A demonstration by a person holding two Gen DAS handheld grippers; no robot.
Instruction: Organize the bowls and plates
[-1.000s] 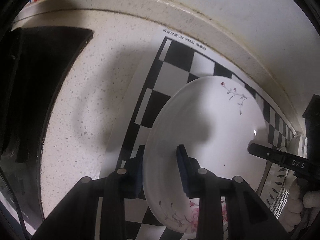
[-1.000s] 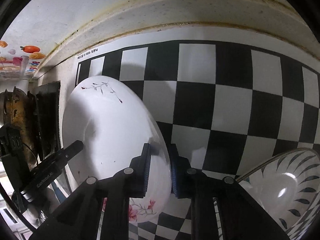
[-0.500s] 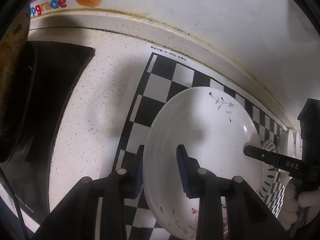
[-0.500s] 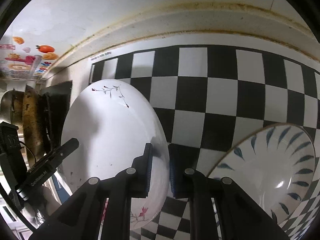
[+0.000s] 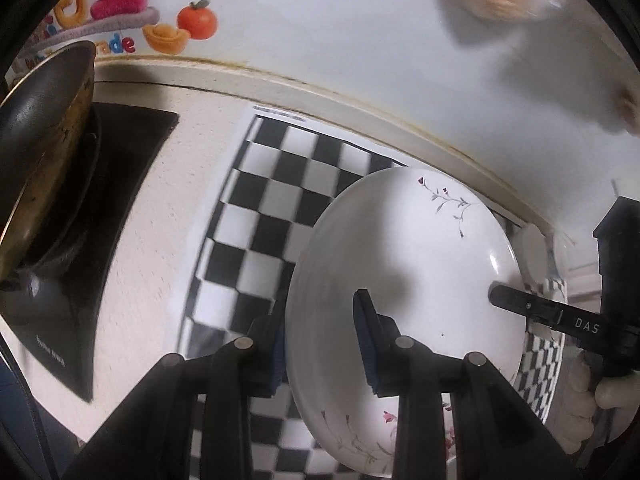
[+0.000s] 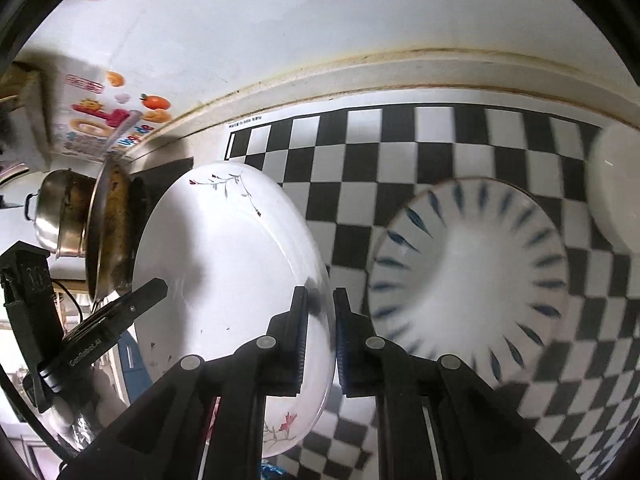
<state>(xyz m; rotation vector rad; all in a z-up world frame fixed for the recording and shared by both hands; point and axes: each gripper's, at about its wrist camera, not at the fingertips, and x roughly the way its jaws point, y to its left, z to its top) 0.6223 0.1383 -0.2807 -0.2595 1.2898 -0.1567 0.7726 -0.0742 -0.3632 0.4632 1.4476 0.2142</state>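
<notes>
A white plate with flower sprigs (image 5: pixel 420 272) hangs tilted above the black-and-white checkered mat (image 5: pixel 260 216), held at opposite rims by both grippers. My left gripper (image 5: pixel 320 340) is shut on its near-left rim, one pad behind the plate and one on its face. In the right wrist view the same plate (image 6: pixel 224 264) is pinched at its right rim by my right gripper (image 6: pixel 320 336), whose jaws are closing tighter on that rim. A blue-striped bowl (image 6: pixel 468 280) sits on the mat just right of it.
A black cooktop (image 5: pixel 112 184) with a dark pan (image 5: pixel 44 140) lies left of the mat, and a steel pot (image 6: pixel 60 216) stands behind it. Another white dish (image 6: pixel 616 184) sits at the far right. The wall with a fruit sticker (image 5: pixel 196 20) runs along the back.
Both grippers have risen with the plate, away from the mat. More of the wall, the pan and the striped bowl has come into view.
</notes>
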